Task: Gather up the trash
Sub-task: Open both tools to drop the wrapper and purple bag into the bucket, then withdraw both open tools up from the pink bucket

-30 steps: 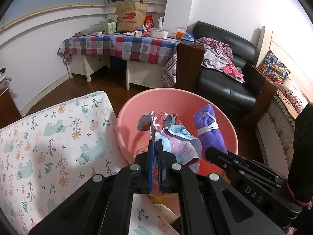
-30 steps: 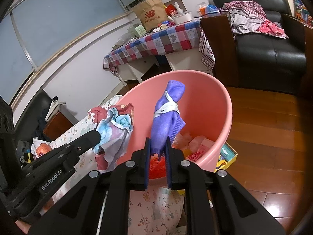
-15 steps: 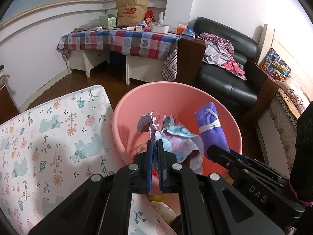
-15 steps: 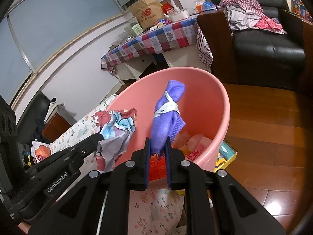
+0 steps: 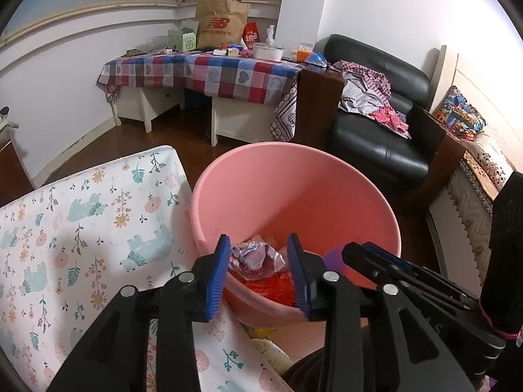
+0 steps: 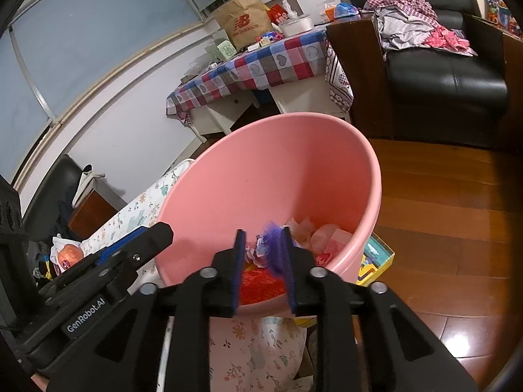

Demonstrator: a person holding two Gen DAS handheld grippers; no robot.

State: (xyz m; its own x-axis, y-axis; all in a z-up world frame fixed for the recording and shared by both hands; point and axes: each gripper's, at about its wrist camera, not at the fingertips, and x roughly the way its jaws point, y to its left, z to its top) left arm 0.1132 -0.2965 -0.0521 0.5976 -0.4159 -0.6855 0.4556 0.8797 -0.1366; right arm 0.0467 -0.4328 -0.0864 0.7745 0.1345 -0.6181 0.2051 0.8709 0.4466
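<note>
A large pink tub stands beside a floral-covered surface; it also shows in the right wrist view. My left gripper is open over the tub's near rim, and the crumpled patterned wrapper lies inside below it. My right gripper is open over the tub, and the purple cloth, blurred, is dropping between its fingers; a bit of it shows in the left wrist view. Red and pink trash lies at the tub's bottom.
A floral bear-print cover lies left of the tub. A checkered table with a paper bag stands at the back. A black armchair with clothes is right. A colourful box lies on the wooden floor.
Both grippers opened. The patterned wrapper dropped from the left gripper into the tub, and the purple cloth is slipping out of the right gripper.
</note>
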